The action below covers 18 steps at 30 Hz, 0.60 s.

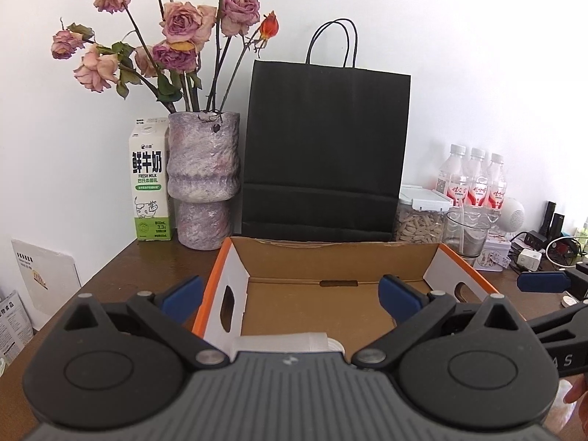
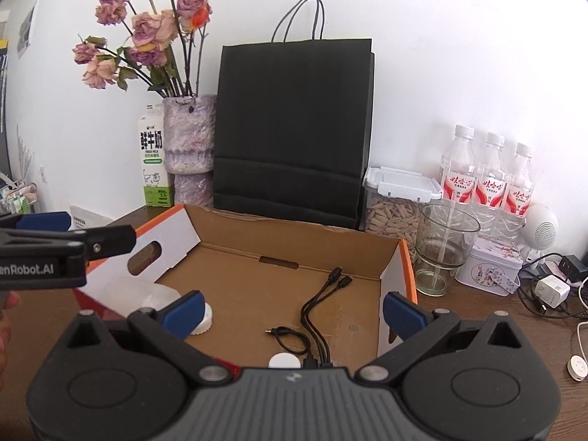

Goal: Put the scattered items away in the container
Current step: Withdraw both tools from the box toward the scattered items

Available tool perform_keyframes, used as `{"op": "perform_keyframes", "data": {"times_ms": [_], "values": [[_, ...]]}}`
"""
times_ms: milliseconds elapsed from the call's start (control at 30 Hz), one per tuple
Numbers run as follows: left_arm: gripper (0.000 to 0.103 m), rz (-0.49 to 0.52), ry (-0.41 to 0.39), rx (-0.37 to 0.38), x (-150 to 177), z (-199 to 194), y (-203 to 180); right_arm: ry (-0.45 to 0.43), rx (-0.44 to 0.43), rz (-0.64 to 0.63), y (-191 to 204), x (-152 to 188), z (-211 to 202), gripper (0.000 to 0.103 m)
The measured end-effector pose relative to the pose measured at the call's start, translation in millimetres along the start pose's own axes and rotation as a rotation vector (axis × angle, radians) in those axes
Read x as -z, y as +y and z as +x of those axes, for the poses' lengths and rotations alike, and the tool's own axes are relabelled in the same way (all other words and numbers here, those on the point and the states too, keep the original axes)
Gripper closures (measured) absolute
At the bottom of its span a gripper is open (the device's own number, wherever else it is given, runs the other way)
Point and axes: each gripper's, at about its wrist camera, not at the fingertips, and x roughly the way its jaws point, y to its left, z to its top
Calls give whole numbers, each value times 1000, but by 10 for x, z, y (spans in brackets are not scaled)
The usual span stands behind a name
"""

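Note:
An open cardboard box [image 1: 330, 257] with orange and white sides sits on the brown table; it also shows in the right wrist view [image 2: 257, 235]. Inside it lie a black multi-head cable [image 2: 316, 312], a white round cap [image 2: 283, 361] and a translucent white bottle [image 2: 147, 294] lying on its side, also seen in the left wrist view [image 1: 283, 341]. My left gripper [image 1: 292, 294] is open and empty above the box's near left part. My right gripper [image 2: 294, 312] is open and empty above the box's near right part.
Behind the box stand a black paper bag [image 1: 327, 147], a vase of dried roses [image 1: 204, 180] and a milk carton [image 1: 149, 183]. To the right are a seed jar [image 2: 395, 213], a glass [image 2: 443, 253], three water bottles [image 2: 488, 183], a tin [image 2: 488, 264] and chargers [image 2: 551, 290].

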Motion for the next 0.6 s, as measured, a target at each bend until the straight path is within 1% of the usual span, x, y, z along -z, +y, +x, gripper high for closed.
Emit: {"op": "perform_keyframes", "data": {"times_ms": [133,400,600], "values": [[0,4,16,0,82,-167,28,-6,-12,-11,46,64,-168,0],[0,-35,45,-25,252,-472,213,0,-1,-18,81,252,-458,0],[0,-14,56,-50,394,-702,291,-17,13,16,86,430,-704,0]]}}
